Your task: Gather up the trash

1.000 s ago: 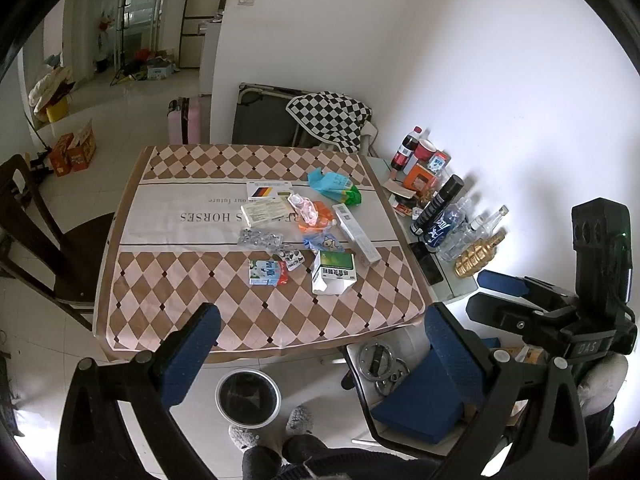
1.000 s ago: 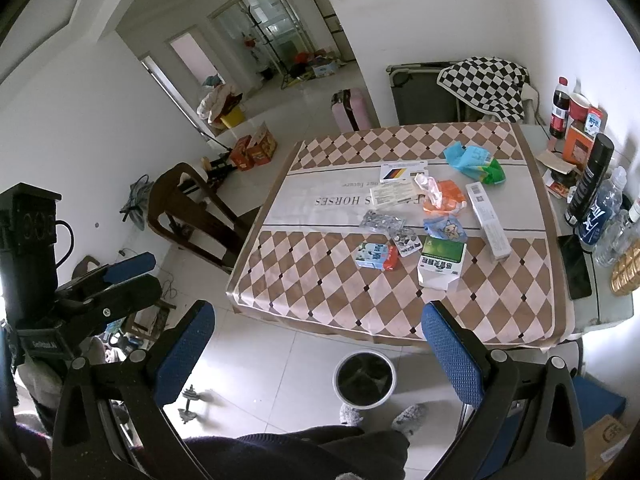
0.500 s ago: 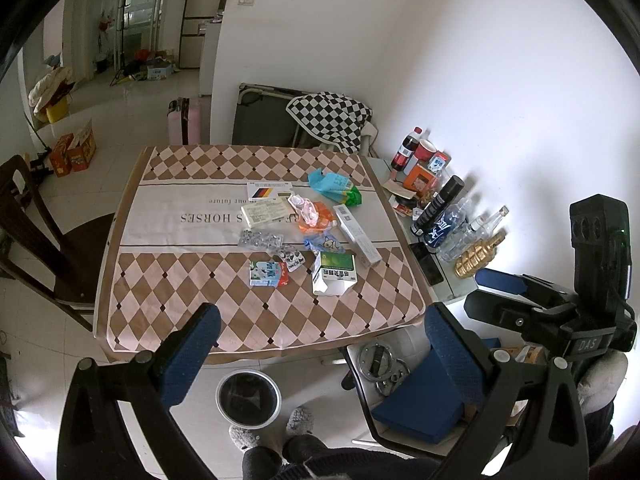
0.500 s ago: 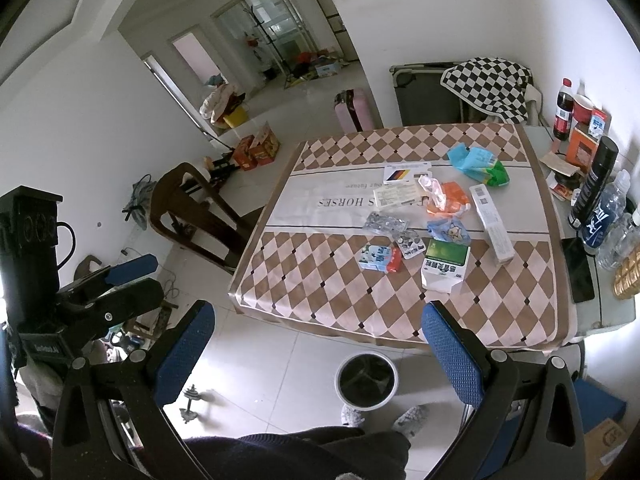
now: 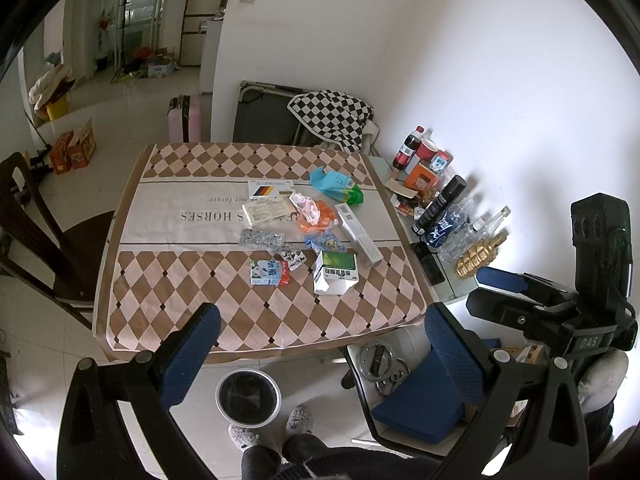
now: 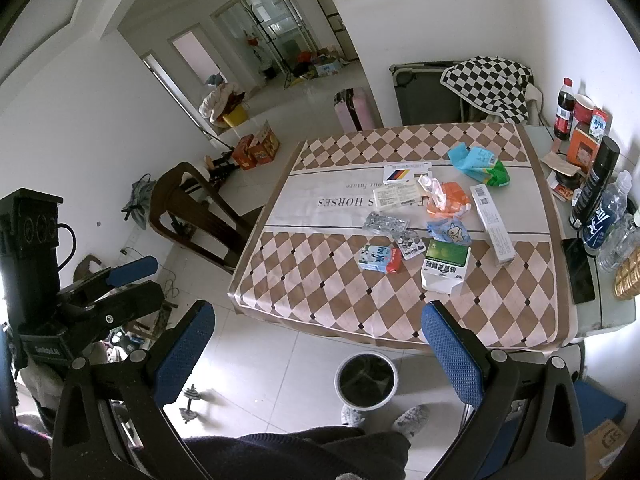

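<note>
Left wrist view, read left to right: dark wooden chair (image 5: 36, 236) at the table's left side; table (image 5: 168, 308) under a brown-and-cream diamond cloth; left gripper (image 5: 320, 344) in the foreground, blue-padded fingers (image 5: 192, 352) spread wide apart with nothing between them, held well short of the table. Trash lies in a loose cluster at mid-table: silver blister packs (image 5: 261, 237), small blue-and-red milk carton (image 5: 269, 272) toward the near edge, flat white paper box (image 5: 266, 211), crumpled pink and orange wrappers (image 5: 314, 214), green-topped white carton (image 5: 335, 272) with its end torn open, long white box (image 5: 358, 234) lying slantwise, teal and green bags (image 5: 334, 184) at the far side. Round black-lined bin (image 5: 248, 397) stands on the floor just below the near table edge, beside grey slippers (image 5: 299, 420). Bottles and jars (image 5: 440, 208) crowd a side shelf at right. Right gripper (image 5: 500, 292) appears at far right, its blue-tipped fingers apart and holding nothing. Right wrist view, same order: left gripper (image 6: 128, 280) at the left margin, chair (image 6: 192, 216), right gripper (image 6: 320, 344) in the foreground with fingers (image 6: 452, 356) set wide and empty, bin (image 6: 366, 380) between them on the floor, trash cluster on the cloth beyond, dark phone (image 6: 578, 270) on the shelf edge at right.
</note>
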